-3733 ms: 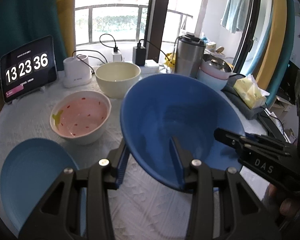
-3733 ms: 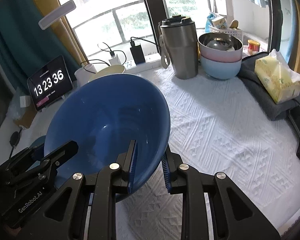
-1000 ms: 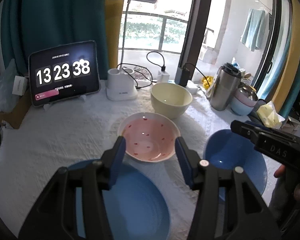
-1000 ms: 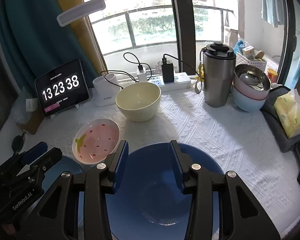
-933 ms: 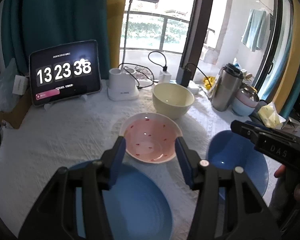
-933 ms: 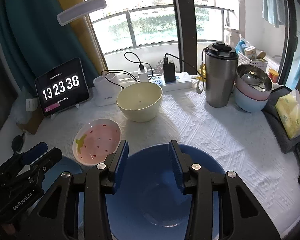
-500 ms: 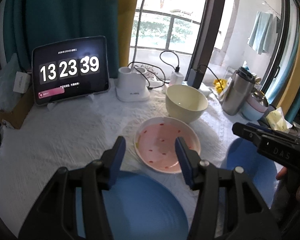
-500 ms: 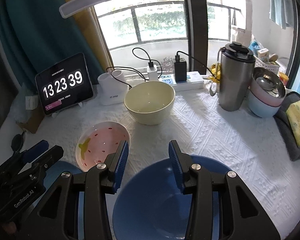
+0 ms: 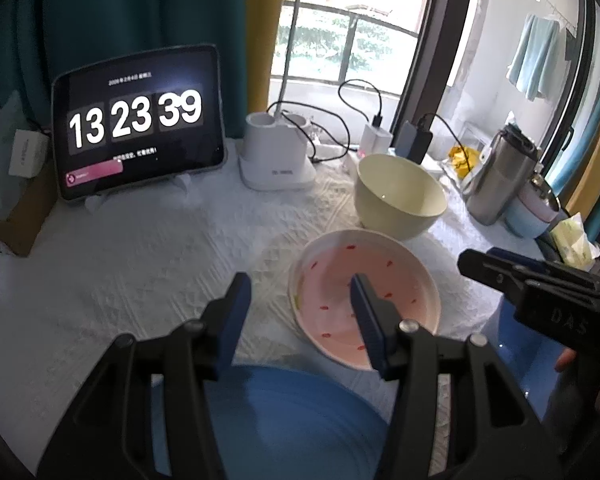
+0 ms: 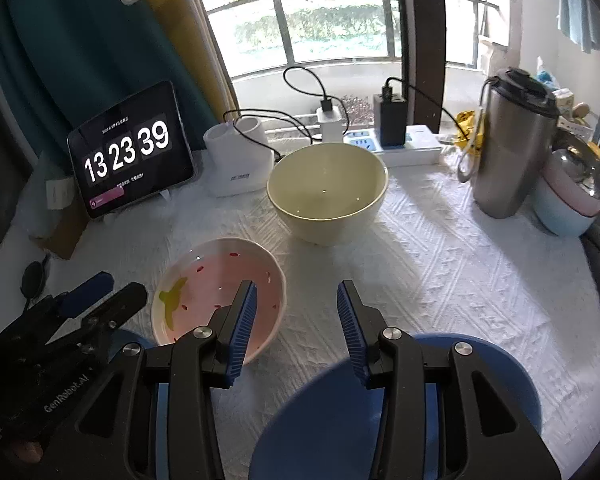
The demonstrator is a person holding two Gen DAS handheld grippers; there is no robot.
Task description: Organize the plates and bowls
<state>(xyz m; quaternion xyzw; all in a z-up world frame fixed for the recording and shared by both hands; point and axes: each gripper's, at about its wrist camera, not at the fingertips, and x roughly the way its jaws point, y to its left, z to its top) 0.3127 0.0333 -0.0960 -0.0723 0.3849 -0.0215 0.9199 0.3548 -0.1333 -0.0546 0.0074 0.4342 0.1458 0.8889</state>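
A pink bowl (image 9: 400,280) with red specks sits mid-table, with a cream bowl (image 9: 400,196) behind it. My left gripper (image 9: 300,300) hangs open above the pink bowl's left rim and holds nothing. A blue plate (image 9: 280,420) lies under its base. In the right wrist view my right gripper (image 10: 296,320) is open and empty, over bare cloth between the pink bowl (image 10: 212,284) and the blue bowl (image 10: 328,420) resting below it. The cream bowl (image 10: 328,188) stands straight ahead. Each gripper shows in the other's view: the right gripper (image 9: 520,276) and the left gripper (image 10: 92,300).
A tablet clock (image 10: 128,152), a white charger stand (image 10: 240,164) and a power strip (image 10: 400,144) with cables line the back. At the right stand a steel tumbler (image 10: 508,148) and stacked pastel bowls (image 10: 572,200). A white textured cloth (image 10: 440,248) covers the table.
The blue bowl, held up by both grippers earlier, now rests on the table. Over the last second both open grippers moved forward and lower toward the pink and cream bowls.
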